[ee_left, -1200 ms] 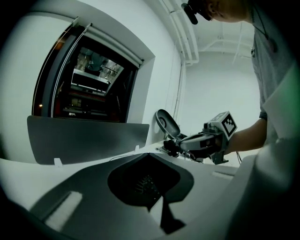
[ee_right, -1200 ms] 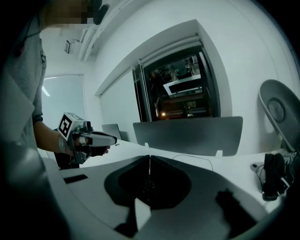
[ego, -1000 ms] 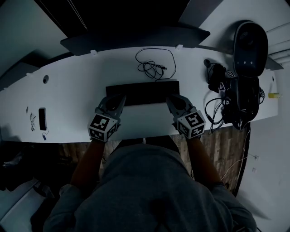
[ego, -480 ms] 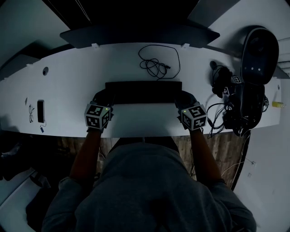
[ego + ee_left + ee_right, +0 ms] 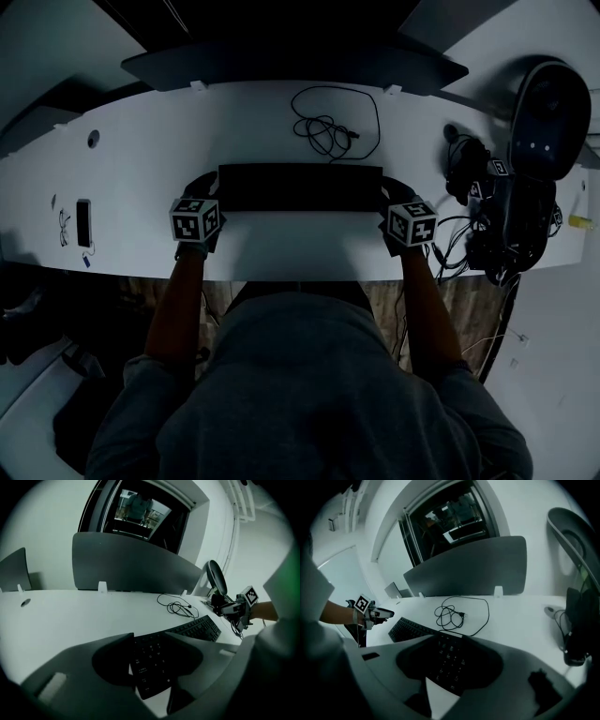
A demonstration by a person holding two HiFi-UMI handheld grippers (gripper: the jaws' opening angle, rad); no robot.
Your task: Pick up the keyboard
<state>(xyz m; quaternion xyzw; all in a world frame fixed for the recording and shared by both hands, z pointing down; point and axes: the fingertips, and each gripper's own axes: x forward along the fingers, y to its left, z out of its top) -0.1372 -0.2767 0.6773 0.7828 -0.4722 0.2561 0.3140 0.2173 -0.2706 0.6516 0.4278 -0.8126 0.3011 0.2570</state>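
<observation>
A black keyboard (image 5: 300,187) lies flat on the white desk (image 5: 141,169). My left gripper (image 5: 210,186) is at its left end and my right gripper (image 5: 388,190) at its right end, both angled down. In the left gripper view the jaws of the left gripper (image 5: 150,637) are opening, with the keyboard (image 5: 190,629) end between them. In the right gripper view the jaws of the right gripper (image 5: 450,639) are opening around the other end of the keyboard (image 5: 410,629). No pad visibly presses on it.
A coiled black cable (image 5: 328,131) lies behind the keyboard. A grey divider panel (image 5: 291,61) stands along the desk's back. A phone (image 5: 82,222) lies far left. A black chair (image 5: 539,122) and tangled gear (image 5: 497,220) crowd the right end.
Both grippers came down from over the keyboard's front edge and spread to its two ends. Their jaws have parted.
</observation>
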